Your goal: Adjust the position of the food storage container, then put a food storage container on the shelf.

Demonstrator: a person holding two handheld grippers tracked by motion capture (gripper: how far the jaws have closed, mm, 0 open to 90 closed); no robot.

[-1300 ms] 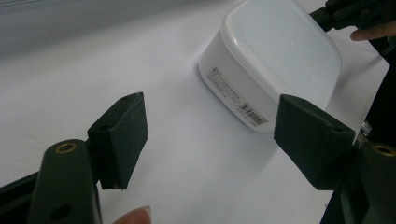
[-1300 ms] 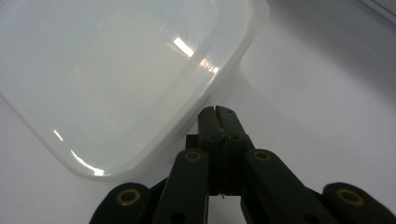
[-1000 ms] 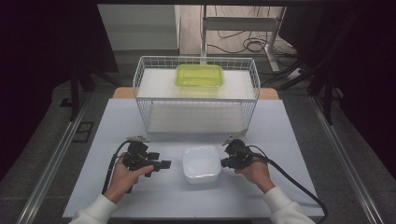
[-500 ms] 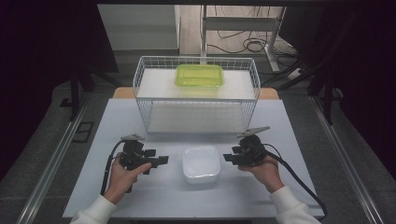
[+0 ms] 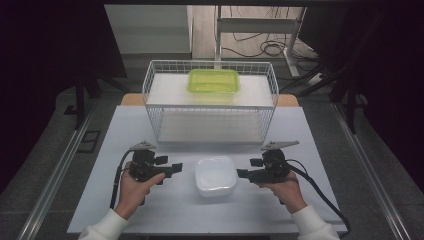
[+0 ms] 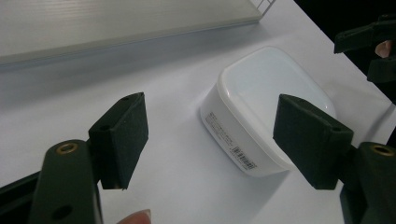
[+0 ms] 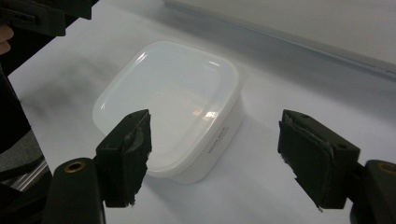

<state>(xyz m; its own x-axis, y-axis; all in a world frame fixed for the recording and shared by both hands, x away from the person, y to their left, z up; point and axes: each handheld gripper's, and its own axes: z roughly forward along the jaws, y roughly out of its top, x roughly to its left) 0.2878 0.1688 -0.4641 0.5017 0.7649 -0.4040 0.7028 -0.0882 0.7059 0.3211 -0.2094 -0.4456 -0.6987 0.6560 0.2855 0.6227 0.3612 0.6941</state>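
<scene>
A white lidded container [image 5: 215, 176] sits on the white table [image 5: 310, 135], between my two grippers. My left gripper [image 5: 172, 167] hovers just left of it, open, its jaws pointing right at it. In the left gripper view the container [image 6: 268, 105] lies a short way beyond the left gripper [image 6: 215, 135], whose pads are wide apart. My right gripper [image 5: 243, 173] is a little right of the container, open. Its jaws have just been opening, with nothing between them. The right gripper [image 7: 223, 156] looks onto the container [image 7: 168, 102], close ahead and apart from the pads.
A white wire rack [image 5: 210, 100] with two shelves stands at the back of the table. A green lidded container [image 5: 213, 81] rests on its top shelf. A black cable [image 5: 320, 195] trails from the right gripper towards the table's front right edge.
The right gripper has drawn back to the right from the white container's edge, and its jaws have opened. The container and the left gripper have stayed put.
</scene>
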